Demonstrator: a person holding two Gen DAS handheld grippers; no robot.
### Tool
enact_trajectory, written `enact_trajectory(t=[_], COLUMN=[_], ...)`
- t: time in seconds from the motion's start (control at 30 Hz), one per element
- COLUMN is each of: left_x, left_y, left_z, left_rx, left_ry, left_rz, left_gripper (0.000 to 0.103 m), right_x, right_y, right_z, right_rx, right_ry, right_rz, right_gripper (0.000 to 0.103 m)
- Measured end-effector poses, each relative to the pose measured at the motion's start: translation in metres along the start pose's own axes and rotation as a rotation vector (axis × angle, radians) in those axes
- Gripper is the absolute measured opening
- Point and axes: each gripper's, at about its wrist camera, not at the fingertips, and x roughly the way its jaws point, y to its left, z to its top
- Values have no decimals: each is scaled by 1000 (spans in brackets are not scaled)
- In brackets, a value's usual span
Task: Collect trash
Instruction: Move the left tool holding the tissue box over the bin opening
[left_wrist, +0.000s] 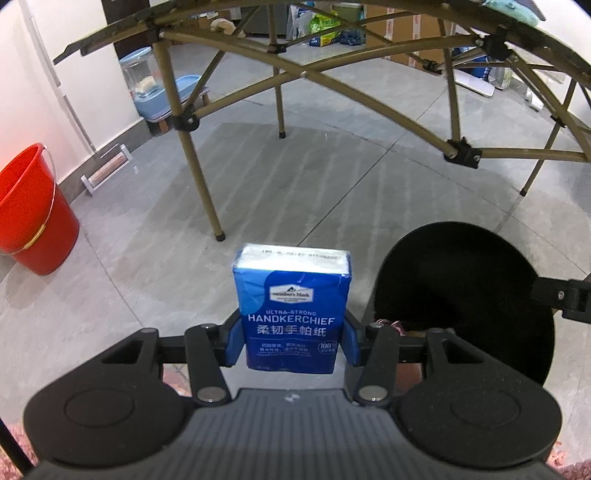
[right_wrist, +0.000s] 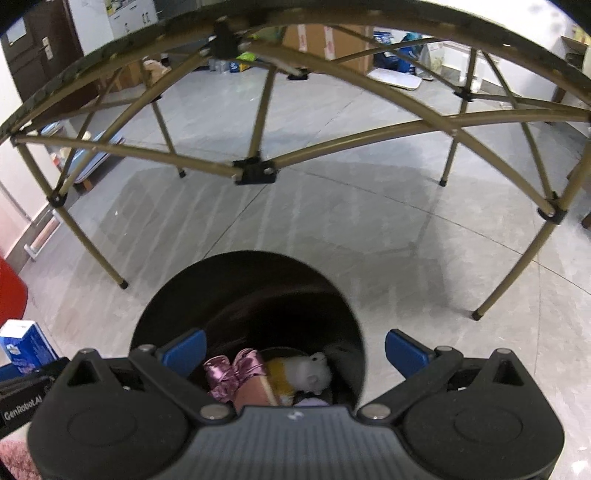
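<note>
My left gripper (left_wrist: 292, 341) is shut on a blue handkerchief tissue pack (left_wrist: 291, 310), held upright above the floor, left of a black trash bin (left_wrist: 465, 295). The pack also shows at the left edge of the right wrist view (right_wrist: 24, 345). My right gripper (right_wrist: 295, 350) is open and empty, right over the bin's mouth (right_wrist: 247, 295). Inside the bin lie a pink shiny wrapper (right_wrist: 232, 371) and a white and yellow toy (right_wrist: 303, 376). Part of the right gripper shows at the right edge of the left wrist view (left_wrist: 565, 295).
A folding table with a tan metal frame (left_wrist: 199, 184) stands just ahead over the grey tiled floor; it also shows in the right wrist view (right_wrist: 255, 171). A red bucket (left_wrist: 29, 214) stands at the left by the wall. Boxes and bags (left_wrist: 332, 26) lie far behind.
</note>
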Motion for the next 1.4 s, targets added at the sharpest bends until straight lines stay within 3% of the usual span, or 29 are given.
enact_trajectory(t=[0.73, 1.4], left_x=[-10, 5], left_y=[-73, -132], left_z=[11, -1], left_rx=[61, 105], left_ry=[-14, 96], left_rz=[-122, -190], left_gripper=[51, 51], right_x=[-31, -43], right_y=[-75, -108], right_z=[-5, -11], right_rx=[133, 191], right_ry=[-70, -115], right_rz=[-84, -179], right_gripper=[103, 103])
